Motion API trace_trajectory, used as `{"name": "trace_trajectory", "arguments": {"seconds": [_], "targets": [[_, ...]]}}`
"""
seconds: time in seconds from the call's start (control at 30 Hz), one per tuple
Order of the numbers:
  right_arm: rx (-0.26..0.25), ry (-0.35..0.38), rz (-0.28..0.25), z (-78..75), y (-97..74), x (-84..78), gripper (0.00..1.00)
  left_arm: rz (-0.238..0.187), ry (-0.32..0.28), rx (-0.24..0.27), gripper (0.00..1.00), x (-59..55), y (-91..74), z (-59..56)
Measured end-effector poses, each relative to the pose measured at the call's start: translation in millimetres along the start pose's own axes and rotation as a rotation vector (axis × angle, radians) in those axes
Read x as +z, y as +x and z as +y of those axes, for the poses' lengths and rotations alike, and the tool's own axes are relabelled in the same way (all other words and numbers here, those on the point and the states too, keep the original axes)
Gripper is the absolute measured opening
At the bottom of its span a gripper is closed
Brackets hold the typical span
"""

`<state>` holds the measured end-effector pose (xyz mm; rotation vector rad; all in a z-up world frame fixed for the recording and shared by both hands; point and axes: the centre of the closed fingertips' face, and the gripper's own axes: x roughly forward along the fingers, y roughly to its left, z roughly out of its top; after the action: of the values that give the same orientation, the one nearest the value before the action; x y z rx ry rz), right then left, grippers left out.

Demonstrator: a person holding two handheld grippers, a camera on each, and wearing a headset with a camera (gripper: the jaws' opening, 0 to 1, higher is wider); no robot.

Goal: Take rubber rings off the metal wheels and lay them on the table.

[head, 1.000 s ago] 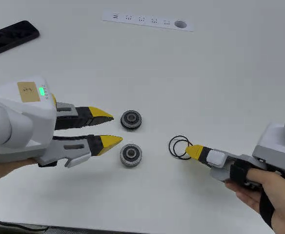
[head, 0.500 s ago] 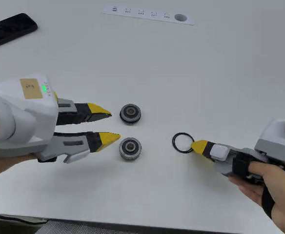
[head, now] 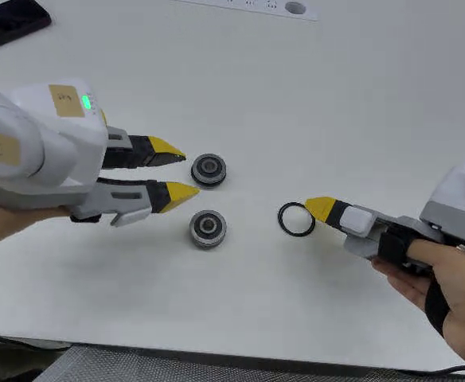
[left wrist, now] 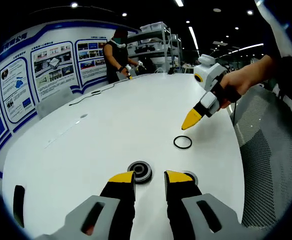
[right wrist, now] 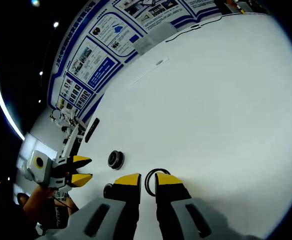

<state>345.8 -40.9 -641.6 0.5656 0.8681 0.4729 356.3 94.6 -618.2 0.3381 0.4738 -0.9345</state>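
Two small metal wheels with dark rims lie on the white table, the far wheel point(head: 209, 169) and the near wheel point(head: 208, 228). My left gripper point(head: 181, 171) is open just left of the far wheel point(left wrist: 140, 171), which sits in line with the gap between its jaws. The near wheel point(left wrist: 190, 176) peeks out behind one jaw. A black rubber ring point(head: 296, 219) lies flat on the table to the right. My right gripper point(head: 320, 208) points at the ring from the right with its jaws a narrow gap apart and nothing held. The ring point(right wrist: 147, 185) shows between its tips point(right wrist: 147, 180).
A black phone point(head: 9, 17) lies at the far left and a white power strip point(head: 272, 6) at the far edge. The table's near edge point(head: 216, 362) runs along the bottom. People stand at a far bench point(left wrist: 118, 55).
My left gripper has shifted so its jaws now line up with the far wheel. The two overlapping ring outlines have become one, and the right gripper has drawn back slightly. The head camera moved.
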Motion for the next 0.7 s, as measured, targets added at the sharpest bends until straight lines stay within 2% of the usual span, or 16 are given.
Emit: {"name": "trace_trajectory", "arguments": {"seconds": [0.07,0.23,0.3,0.37,0.47,0.6,0.7], "targets": [[-0.012,-0.051,0.021,-2.6,1.7,-1.9,0.12,0.026,0.018,0.006,0.21,-3.5,6.8,6.8],[0.000,-0.034,0.022,-0.9,4.3,-1.9,0.12,0.024,0.019,-0.008,0.22,-1.1,20.1,14.1],[0.005,-0.033,0.022,-0.1,5.1,-1.4,0.12,0.033,0.029,-0.017,0.21,-2.3,24.3,14.6],[0.019,0.003,0.015,1.3,6.4,0.5,0.12,0.049,0.027,-0.028,0.21,-5.1,29.1,15.0],[0.015,0.004,0.009,0.1,7.1,2.2,0.12,0.070,0.019,-0.032,0.20,-10.1,33.8,16.5],[0.023,0.019,0.003,1.5,7.8,4.4,0.12,0.075,0.034,-0.046,0.19,-11.2,37.4,14.4],[0.020,0.012,0.006,1.0,8.4,3.8,0.12,0.074,0.034,-0.049,0.19,-11.3,40.6,17.6]]}}
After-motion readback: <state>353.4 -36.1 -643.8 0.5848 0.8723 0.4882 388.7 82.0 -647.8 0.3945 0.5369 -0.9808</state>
